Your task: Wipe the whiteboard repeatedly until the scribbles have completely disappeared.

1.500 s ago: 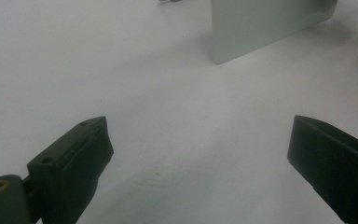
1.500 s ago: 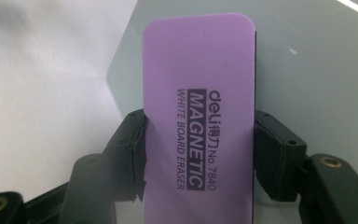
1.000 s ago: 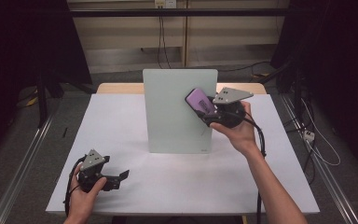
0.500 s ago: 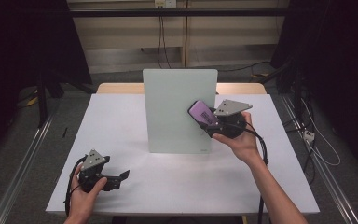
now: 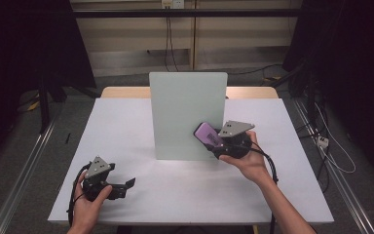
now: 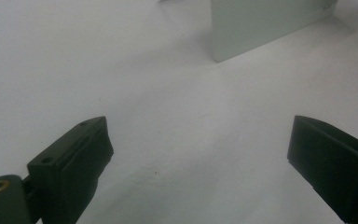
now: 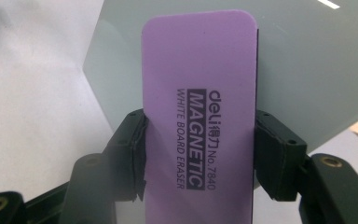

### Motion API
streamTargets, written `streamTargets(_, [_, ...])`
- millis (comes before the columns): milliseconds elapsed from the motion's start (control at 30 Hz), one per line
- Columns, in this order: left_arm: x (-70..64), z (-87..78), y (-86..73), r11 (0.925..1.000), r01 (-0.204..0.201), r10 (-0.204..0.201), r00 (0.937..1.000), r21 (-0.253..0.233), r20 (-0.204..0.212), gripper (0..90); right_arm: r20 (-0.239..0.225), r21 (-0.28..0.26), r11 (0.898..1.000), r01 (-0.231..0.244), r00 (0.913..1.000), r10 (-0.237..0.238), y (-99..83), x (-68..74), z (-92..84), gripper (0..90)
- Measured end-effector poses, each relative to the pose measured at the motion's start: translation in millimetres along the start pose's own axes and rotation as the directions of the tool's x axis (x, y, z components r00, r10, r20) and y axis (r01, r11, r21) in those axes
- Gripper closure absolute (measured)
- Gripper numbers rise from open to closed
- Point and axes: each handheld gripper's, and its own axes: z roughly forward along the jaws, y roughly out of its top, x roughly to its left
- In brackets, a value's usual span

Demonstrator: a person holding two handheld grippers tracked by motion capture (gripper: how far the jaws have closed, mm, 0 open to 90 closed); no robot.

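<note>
A: Quick pass, near to far. What's closest?

B: My left gripper (image 5: 126,185), low at the near left edge of the white table (image 5: 126,122). Its hand rests on the tabletop. In the left gripper view the two black jaws stand wide apart, nothing between them, just bare table under them. Released.

A: And the right?

B: My right gripper (image 5: 213,142) is further in, right of centre, held above the table in front of the board. It's clamped on the purple eraser (image 7: 198,116). In the right gripper view both pads press the eraser's long sides about halfway along its length, printed face toward the camera: "deli", "MAGNETIC", "WHITE BOARD ERASER".

A: Where does the eraser sit?

B: In the high view the eraser (image 5: 207,133) sticks out of the jaws toward the upper left, tilted, over the lower right part of the pale green board (image 5: 185,107). I can't tell whether it touches the board's face.

A: Board itself?

B: Upright, mid-table, its bottom edge on the white surface. Behind it, a strip of wooden tabletop (image 5: 121,91), then floor and cables.
</note>
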Motion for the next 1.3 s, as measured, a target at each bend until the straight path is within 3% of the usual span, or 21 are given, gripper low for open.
streamTargets(433, [-1.0, 2.0, 0.2, 1.0, 0.0, 0.0, 1.0, 0.005, 0.0, 5.9, -0.078, 0.084, 0.996, 0.029, 0.9967, -0.023, -12.6, 18.0, 22.1, 41.9])
streamTargets(667, [-0.2, 2.3, 0.2, 1.0, 0.002, -0.002, 1.0, 0.002, 0.0, 5.9, -0.114, 0.106, 0.994, 0.031, 0.9933, -0.019, -10.7, 17.8, 25.5, 41.9])
streamTargets(900, [-0.1, 1.7, 0.1, 1.0, 0.003, -0.003, 1.0, -0.002, -0.002, 5.8, -0.065, 0.019, 1.0, 0.009, 0.9979, -0.008, 10.9, 6.9, 15.3, 41.9])
streamTargets(1133, [0.6, 0.8, -0.2, 1.0, 0.003, -0.003, 1.0, 0.0, 0.002, 5.8, 0.006, -0.074, 0.997, -0.026, 0.9996, 0.027, 36.9, -10.6, -3.1, 41.9])
streamTargets(1300, [1.5, -0.1, -1.8, 0.9999, 0.013, -0.013, 0.9999, 0.0, 0.0, 5.8, 0.003, -0.074, 0.996, -0.04, 0.9992, 0.041, 34.1, -10.0, -5.4, 41.9])
